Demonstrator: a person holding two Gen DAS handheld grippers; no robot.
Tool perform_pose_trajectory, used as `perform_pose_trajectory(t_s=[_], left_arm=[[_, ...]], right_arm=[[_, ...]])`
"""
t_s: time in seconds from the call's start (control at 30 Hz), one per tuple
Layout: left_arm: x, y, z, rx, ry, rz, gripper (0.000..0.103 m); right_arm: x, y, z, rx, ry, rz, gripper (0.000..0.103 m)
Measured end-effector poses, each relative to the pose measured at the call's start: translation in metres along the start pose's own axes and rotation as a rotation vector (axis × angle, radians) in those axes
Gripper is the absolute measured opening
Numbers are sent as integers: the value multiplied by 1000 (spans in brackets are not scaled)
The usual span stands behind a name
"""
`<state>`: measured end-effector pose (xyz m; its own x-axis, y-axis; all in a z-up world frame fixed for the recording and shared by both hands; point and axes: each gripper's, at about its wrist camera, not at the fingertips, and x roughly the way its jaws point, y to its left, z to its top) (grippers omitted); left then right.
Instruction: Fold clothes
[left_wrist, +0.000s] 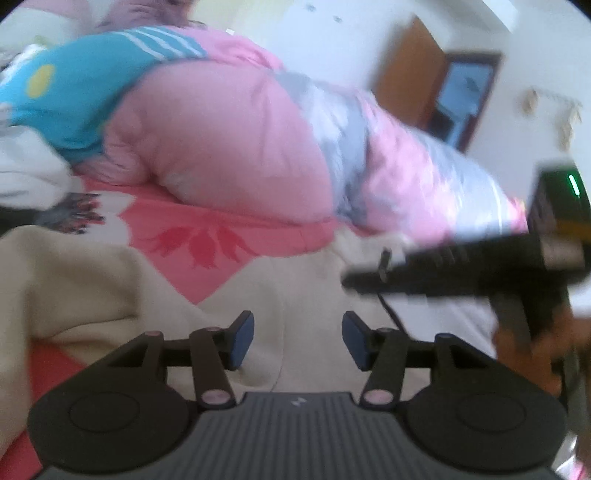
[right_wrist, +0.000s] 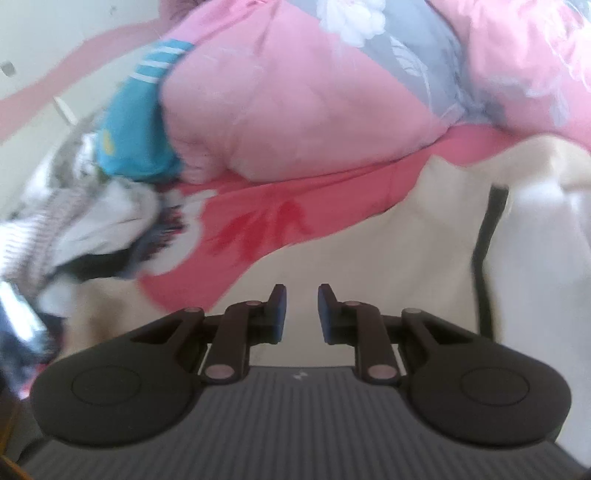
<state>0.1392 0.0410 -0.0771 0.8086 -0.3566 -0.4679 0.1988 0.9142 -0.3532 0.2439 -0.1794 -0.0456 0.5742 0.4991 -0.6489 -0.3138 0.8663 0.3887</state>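
A cream garment (left_wrist: 110, 280) lies spread on the pink flowered bedsheet (left_wrist: 207, 229); in the right wrist view the same cream garment (right_wrist: 424, 236) shows a dark strip along a seam. My left gripper (left_wrist: 297, 341) hovers above the cream cloth, open, with nothing between its blue pads. My right gripper (right_wrist: 302, 312) is held over the cream cloth too, its jaws a narrow gap apart and empty. In the left wrist view the right gripper (left_wrist: 351, 281) reaches in from the right, blurred, held by a hand (left_wrist: 535, 347).
A bulky pink and grey flowered quilt (left_wrist: 240, 140) is heaped behind the garment. A blue garment with white stripes (left_wrist: 66, 96) and a pile of white and dark clothes (right_wrist: 92, 221) lie at the left. A wooden door (left_wrist: 410, 70) stands in the back.
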Motion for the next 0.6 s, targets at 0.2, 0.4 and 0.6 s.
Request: perform_pose_trajectory(t_s=[0.2,0.4,0.6], left_arm=[[-63,26,-24,-140,-66,100,59],[-85,52,-52,-206,-12,179,59],[-113,74,-64,-270,-93,318,65]], right_arm=[[-12,43,-47,-74,67,55,21],[19,74,-97,-259,129,-47,23],[-1,73,-101,-184,74,-26,26]])
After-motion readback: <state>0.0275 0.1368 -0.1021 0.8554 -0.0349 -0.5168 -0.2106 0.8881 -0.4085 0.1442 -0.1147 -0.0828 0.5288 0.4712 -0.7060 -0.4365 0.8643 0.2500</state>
